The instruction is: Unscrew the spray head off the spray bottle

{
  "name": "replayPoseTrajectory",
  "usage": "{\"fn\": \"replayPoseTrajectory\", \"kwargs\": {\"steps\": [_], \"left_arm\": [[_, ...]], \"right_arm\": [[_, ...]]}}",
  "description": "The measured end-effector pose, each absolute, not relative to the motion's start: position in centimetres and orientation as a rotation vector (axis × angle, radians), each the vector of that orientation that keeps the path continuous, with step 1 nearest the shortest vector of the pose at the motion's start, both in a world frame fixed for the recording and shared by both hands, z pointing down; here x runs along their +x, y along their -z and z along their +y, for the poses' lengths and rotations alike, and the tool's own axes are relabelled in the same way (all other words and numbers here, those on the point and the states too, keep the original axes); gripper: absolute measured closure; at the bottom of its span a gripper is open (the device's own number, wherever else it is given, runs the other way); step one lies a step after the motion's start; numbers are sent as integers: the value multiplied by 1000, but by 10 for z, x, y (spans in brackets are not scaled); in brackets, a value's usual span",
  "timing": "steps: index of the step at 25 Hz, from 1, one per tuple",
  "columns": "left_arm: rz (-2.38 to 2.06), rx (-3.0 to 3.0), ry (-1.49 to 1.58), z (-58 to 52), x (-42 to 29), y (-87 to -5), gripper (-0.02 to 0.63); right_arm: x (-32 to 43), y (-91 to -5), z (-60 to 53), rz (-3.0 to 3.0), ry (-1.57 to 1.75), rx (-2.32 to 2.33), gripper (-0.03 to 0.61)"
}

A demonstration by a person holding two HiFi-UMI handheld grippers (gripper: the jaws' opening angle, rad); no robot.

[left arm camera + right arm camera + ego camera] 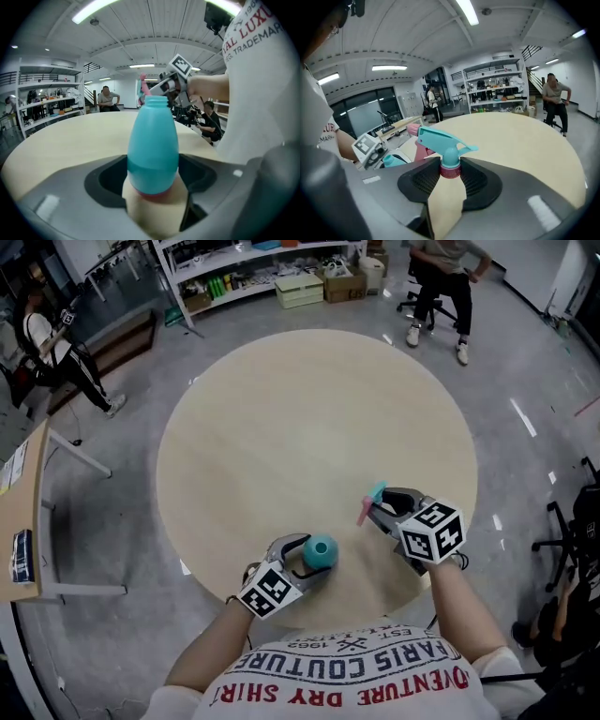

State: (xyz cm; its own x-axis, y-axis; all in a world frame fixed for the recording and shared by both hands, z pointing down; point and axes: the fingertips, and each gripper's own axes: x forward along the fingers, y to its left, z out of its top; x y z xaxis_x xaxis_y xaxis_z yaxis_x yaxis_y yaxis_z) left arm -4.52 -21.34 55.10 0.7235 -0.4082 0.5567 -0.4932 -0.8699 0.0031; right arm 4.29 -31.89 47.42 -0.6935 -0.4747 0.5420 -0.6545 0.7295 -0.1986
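Observation:
A teal spray bottle [320,551] stands upright near the round table's front edge, and its neck is bare and open at the top [155,99]. My left gripper [309,561] is shut on the lower body of the bottle [153,150]. The teal spray head [440,140], with a pink trigger and a pink collar, is separate from the bottle. My right gripper [451,172] is shut on its collar. In the head view the spray head [372,501] sits to the right of the bottle and a little further out, in my right gripper [380,512].
The round beige table [309,437] carries nothing else. A wooden desk [23,512] stands at the left. Shelving [253,268] and boxes line the far wall. One person sits on a chair [441,287] at the back, another stands at the far left [56,352].

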Motion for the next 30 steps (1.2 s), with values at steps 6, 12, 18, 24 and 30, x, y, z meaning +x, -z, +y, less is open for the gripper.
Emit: {"fn": "replayPoseTrajectory", "kwargs": {"steps": [6, 12, 18, 24, 30], "left_arm": [[-729, 2773, -818, -213, -41, -547, 278], [-747, 2755, -764, -219, -36, -547, 276], [-744, 2766, -730, -221, -37, -549, 278], [-705, 2768, -743, -221, -45, -552, 267], [-721, 2733, -649, -210, -67, -537, 253]], "right_arm": [[14, -533, -350, -2393, -554, 918, 446], [6, -583, -359, -2227, -593, 921, 448], [-2, -592, -357, -2198, -528, 939, 443], [-15, -584, -352, -2261, -523, 958, 348], [12, -529, -328, -2371, -491, 1096, 375]]}}
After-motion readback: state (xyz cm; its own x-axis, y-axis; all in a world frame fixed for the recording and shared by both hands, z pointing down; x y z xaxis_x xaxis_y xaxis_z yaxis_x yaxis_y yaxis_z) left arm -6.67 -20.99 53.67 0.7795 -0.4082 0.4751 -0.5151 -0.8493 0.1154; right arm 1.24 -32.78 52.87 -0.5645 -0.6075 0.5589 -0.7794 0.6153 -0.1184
